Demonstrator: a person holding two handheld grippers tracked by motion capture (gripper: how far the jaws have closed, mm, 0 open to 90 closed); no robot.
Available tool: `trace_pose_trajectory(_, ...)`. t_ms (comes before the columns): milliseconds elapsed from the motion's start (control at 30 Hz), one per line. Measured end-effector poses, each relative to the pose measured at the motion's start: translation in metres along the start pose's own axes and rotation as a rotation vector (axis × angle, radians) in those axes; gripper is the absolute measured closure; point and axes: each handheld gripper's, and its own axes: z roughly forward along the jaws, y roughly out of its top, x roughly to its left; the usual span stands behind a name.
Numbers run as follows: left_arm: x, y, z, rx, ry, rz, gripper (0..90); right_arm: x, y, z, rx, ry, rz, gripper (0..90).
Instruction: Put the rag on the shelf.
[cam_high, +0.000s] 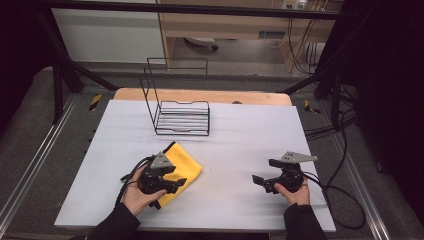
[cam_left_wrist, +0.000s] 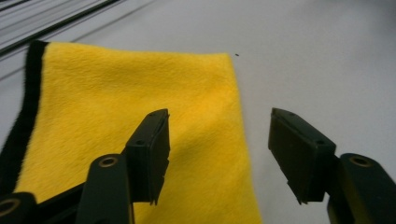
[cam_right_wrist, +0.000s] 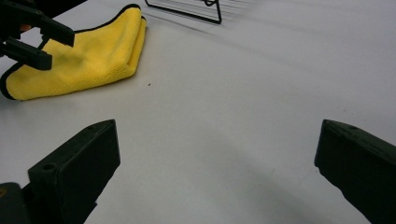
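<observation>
Folded yellow cloth (cam_high: 181, 171) on the bench (cam_high: 240, 135), near the front left, under the left gripper (cam_high: 167, 184).

Left jaws parted, straddling the cloth's right edge, pinching nothing yet; could catch only the top layer or push the fold askew if closed too shallow. Right gripper (cam_high: 264, 181) well apart, jaws wide and empty. Wire rack (cam_high: 182, 118) at the back seen whole from the high view; cloth's double fold (cam_right_wrist: 135, 39) clear from the right gripper view.

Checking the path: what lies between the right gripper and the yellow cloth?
Bare grey table, seen in the right gripper view, separates the right gripper from the yellow cloth.
</observation>
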Motion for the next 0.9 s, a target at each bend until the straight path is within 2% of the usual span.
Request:
trace_pose_trajectory(167,-0.011,0.002,0.015,0.059,0.001,0.025,49.7,0.000,0.000,0.000,0.002,-0.001,0.001,0.7)
trace_pose_trajectory(333,-0.015,-0.002,0.021,0.075,0.022,0.032,57.2,0.000,0.000,-0.001,0.001,0.000,0.001,0.7)
trace_pose_trajectory(500,-0.018,-0.004,0.027,0.099,0.059,0.064,63.0,0.000,0.000,-0.001,0.000,0.000,0.001,0.7)
trace_pose_trajectory(567,-0.019,-0.005,0.029,0.100,0.080,0.070,67.1,0.000,0.000,0.000,0.001,0.001,0.001,0.8)
trace_pose_trajectory(700,-0.017,-0.006,0.030,0.095,0.085,0.055,72.5,0.001,0.001,0.001,0.002,0.002,-0.001,0.7)
trace_pose_trajectory(900,-0.019,-0.005,0.031,0.102,0.105,0.076,80.2,0.001,0.001,0.002,0.004,0.004,-0.002,0.8)
